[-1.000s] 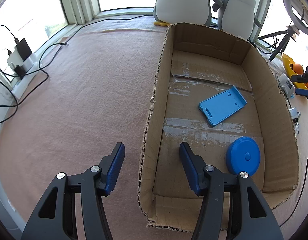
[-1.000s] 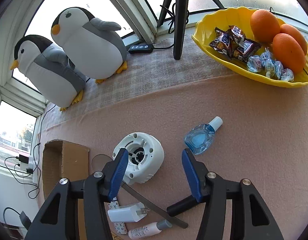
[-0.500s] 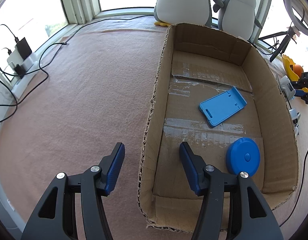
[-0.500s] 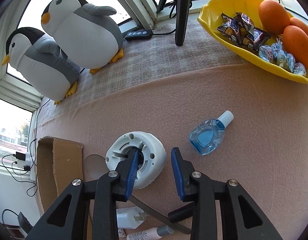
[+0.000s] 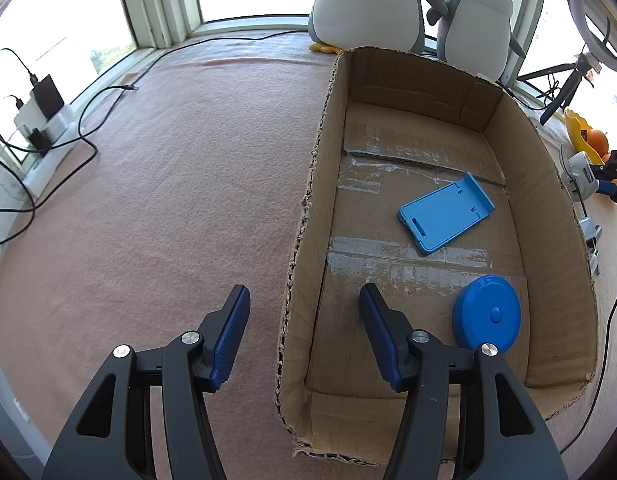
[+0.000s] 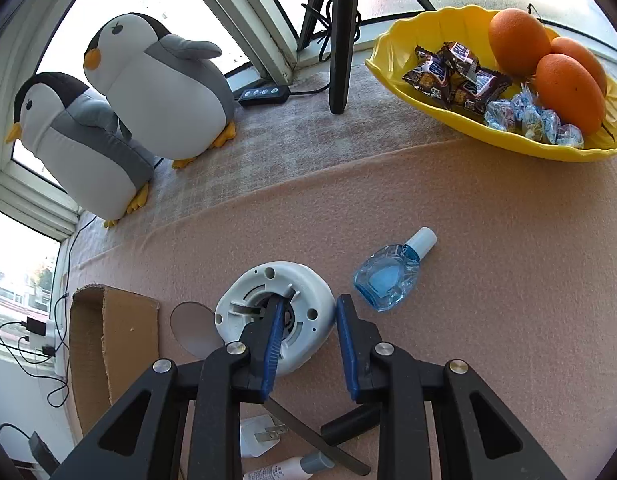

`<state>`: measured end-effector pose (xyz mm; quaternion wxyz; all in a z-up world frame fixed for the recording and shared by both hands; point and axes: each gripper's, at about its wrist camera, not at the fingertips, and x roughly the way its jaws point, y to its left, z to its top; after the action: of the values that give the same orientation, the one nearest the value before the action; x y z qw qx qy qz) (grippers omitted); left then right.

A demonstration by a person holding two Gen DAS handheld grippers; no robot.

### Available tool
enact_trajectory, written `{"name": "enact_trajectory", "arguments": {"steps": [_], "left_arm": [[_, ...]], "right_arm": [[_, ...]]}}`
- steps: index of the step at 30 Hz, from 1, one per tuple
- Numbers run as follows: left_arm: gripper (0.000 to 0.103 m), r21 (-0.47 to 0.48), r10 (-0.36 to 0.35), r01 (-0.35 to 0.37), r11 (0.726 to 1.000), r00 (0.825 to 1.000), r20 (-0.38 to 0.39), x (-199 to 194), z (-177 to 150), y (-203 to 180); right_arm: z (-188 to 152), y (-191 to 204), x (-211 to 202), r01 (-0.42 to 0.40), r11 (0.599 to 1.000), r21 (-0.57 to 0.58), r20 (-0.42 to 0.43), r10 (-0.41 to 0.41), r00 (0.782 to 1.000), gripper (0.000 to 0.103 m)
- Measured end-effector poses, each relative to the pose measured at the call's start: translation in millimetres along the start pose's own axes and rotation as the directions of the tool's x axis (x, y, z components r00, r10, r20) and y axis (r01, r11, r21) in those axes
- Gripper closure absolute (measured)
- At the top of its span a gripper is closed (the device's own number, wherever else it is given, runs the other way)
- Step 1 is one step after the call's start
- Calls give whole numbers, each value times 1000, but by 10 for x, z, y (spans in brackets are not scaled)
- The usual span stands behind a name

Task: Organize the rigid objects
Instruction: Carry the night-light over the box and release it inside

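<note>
A white round device (image 6: 308,300) lies hollow side up on the pink cloth. My right gripper (image 6: 310,300) is shut on its rim, one finger in the centre hollow and the other outside its right edge. A blue eye-drop bottle (image 6: 388,276) lies just to the right. The cardboard box (image 5: 548,208) holds a blue phone stand (image 5: 446,218) and a blue round case (image 5: 486,314). My left gripper (image 5: 304,288) stands open astride the box's left wall, its pads clear of the cardboard.
Under my right gripper lie a white plug (image 6: 260,436), a thin blade (image 6: 308,432), a small tube (image 6: 276,470) and a clear disc (image 6: 192,328). A yellow bowl (image 6: 488,136) of oranges and sweets, two plush penguins (image 6: 164,92) and a tripod leg (image 6: 340,40) line the window. Cables (image 5: 48,184) trail at left.
My right gripper's jaws have narrowed from wide apart onto the white device's rim, after a small move forward over it. The left gripper and the box have not moved.
</note>
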<state>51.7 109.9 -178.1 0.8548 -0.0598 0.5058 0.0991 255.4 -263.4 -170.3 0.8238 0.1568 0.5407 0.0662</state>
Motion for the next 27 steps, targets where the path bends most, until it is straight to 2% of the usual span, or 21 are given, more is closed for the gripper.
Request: {"name": "enact_trajectory", "arguments": {"steps": [7,14,21,27], "left_arm": [[45,-3,-1,1,1000,1000,-1,-1,4,3],[45,-4,-3,3,1000,1000,0,-2,8,8],[45,-6,-6,6,1000,1000,1,3,9,16],[45,-7,-9,9,1000,1000,2,2,9,17]], "right_arm": [[37,96,-310,102,991,-90,132,-89,987,79],[114,193,-638,132,983,-131,218,-101,971,79],[54,393,-763,68,983,-168,205,-32,978,79],[-78,766,-724,8,972,-237,162,31,986,79]]}}
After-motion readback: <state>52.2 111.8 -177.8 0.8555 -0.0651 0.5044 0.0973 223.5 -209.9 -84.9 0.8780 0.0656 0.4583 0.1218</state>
